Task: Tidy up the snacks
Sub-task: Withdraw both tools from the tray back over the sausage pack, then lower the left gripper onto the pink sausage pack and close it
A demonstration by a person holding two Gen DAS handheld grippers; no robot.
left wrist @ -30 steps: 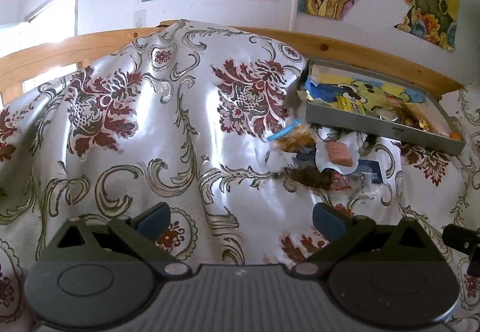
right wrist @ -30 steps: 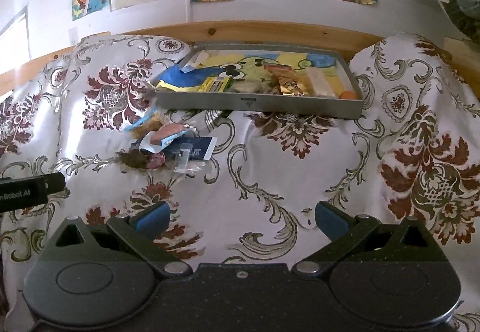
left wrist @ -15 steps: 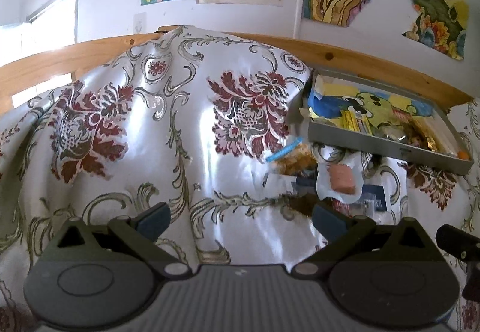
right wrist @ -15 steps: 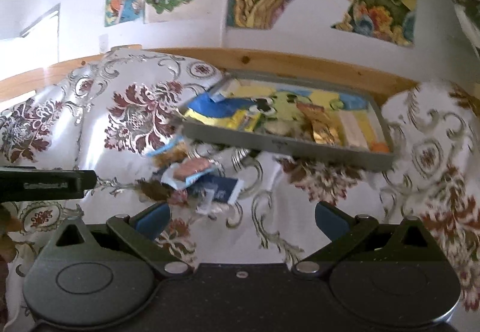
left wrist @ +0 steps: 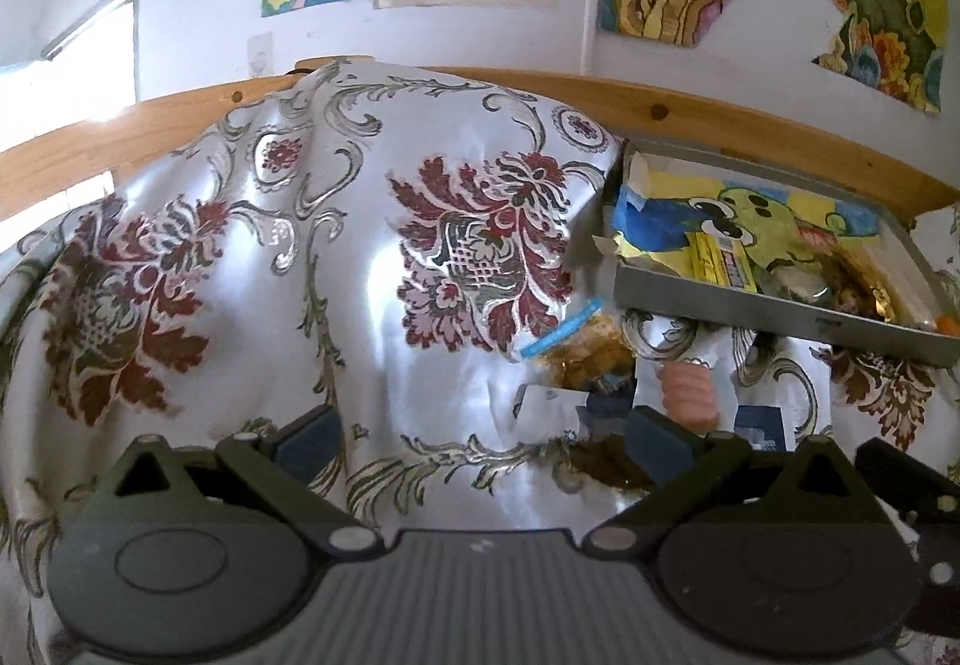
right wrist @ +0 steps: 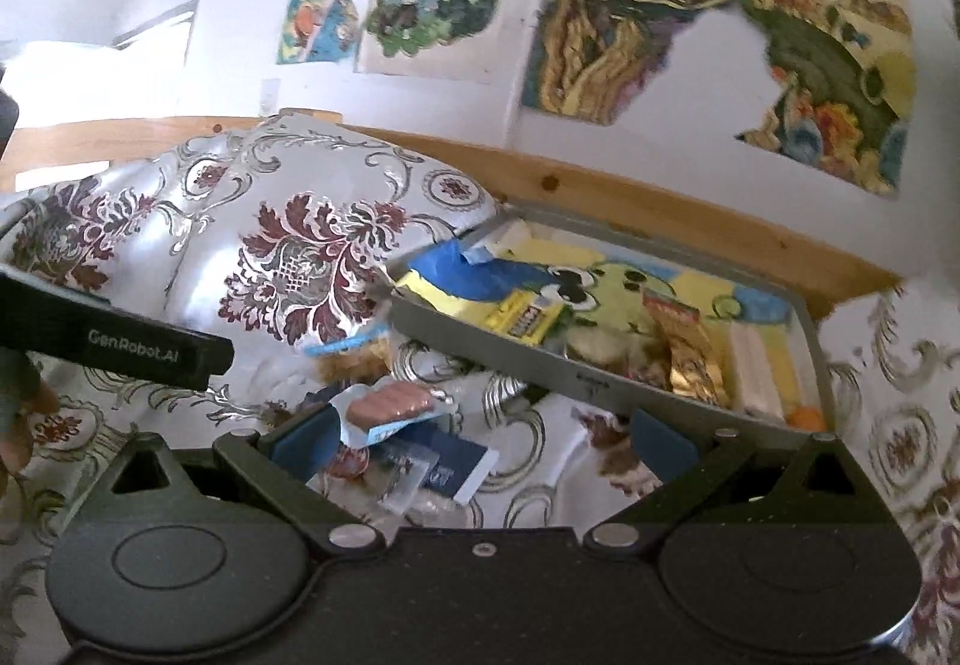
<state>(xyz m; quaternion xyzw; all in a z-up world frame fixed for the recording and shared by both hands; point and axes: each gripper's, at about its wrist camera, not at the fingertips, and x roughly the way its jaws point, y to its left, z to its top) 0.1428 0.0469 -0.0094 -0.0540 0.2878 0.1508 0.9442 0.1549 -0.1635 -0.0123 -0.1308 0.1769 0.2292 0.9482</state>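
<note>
Both cameras have closed in on the snack pile since the earlier frames. Left wrist view: the left gripper (left wrist: 480, 434) is spread wide and empty, with one sausage packet (left wrist: 690, 392) at lower right and one grey tray (left wrist: 774, 308) at right. Right wrist view: the right gripper (right wrist: 483, 434) is spread wide and empty over the sausage packet (right wrist: 390, 404) and one dark blue sachet (right wrist: 450, 464) at lower centre, the tray (right wrist: 570, 368) at centre right.

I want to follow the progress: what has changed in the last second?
Both open grippers, the left gripper and the right gripper, moved forward toward the loose snack pile; the right one closed in most. Nothing was grasped or released. The snacks and the grey tray stayed put.
</note>
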